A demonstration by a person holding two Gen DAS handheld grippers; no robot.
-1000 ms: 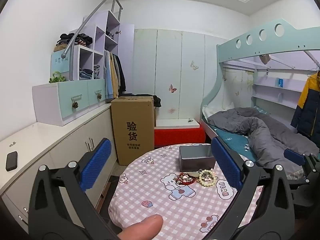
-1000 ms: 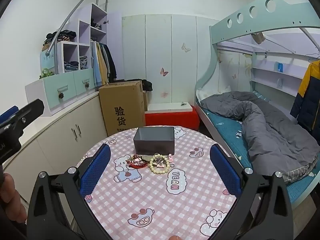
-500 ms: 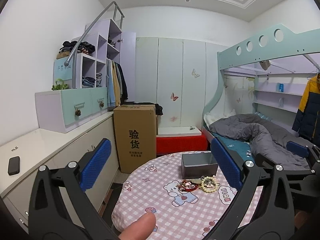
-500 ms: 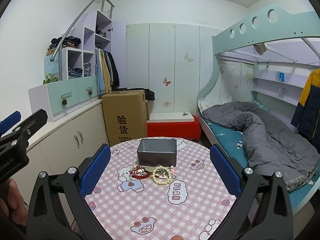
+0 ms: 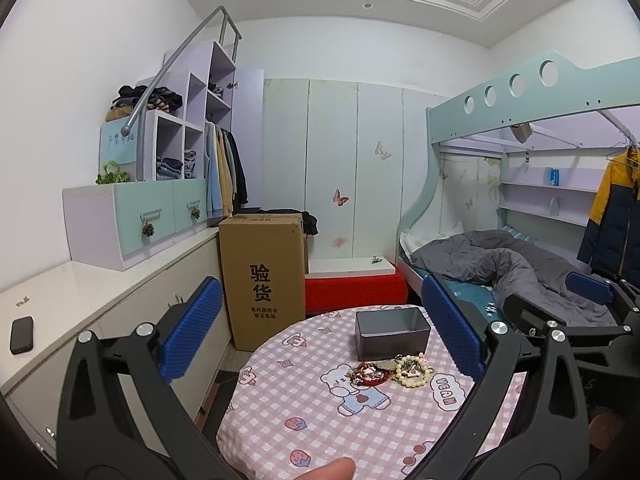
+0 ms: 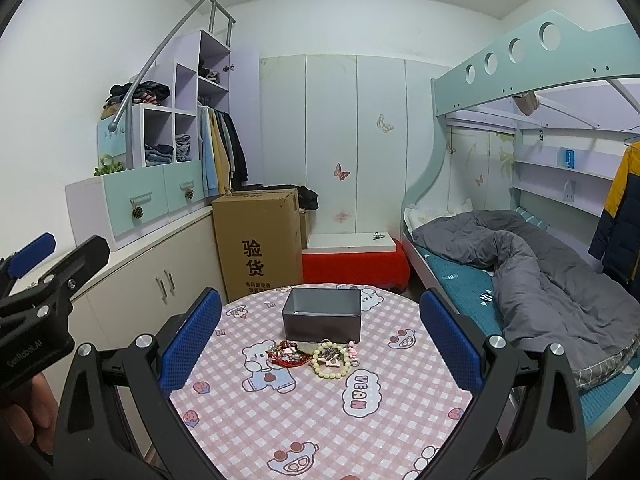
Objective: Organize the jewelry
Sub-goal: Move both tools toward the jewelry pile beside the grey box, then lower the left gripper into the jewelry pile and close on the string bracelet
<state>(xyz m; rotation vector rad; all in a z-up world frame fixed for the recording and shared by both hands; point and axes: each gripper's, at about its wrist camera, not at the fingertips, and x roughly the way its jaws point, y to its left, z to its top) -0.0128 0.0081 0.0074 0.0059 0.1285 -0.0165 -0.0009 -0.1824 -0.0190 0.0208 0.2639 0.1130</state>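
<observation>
A small pile of jewelry (image 6: 312, 356) lies on a round table (image 6: 320, 420) with a pink checked cloth: a cream bead bracelet (image 6: 331, 360) and red pieces (image 6: 284, 354). Just behind it stands an open grey metal box (image 6: 322, 316). The left wrist view shows the same pile (image 5: 390, 370) and box (image 5: 393, 332). My right gripper (image 6: 320, 344) hangs open above the near part of the table, holding nothing. My left gripper (image 5: 324, 340) is open too, off the table's left side and well short of the pile.
A tall cardboard box (image 6: 256, 240) and a red low bench (image 6: 356, 264) stand behind the table. A bunk bed with a grey duvet (image 6: 540, 272) fills the right. White cabinets (image 5: 100, 320) run along the left, with a black phone (image 5: 22, 334) on top.
Both cameras have tilted up and drawn back a little, so the table and jewelry sit lower in view. Both grippers stay open and nothing on the table has moved.
</observation>
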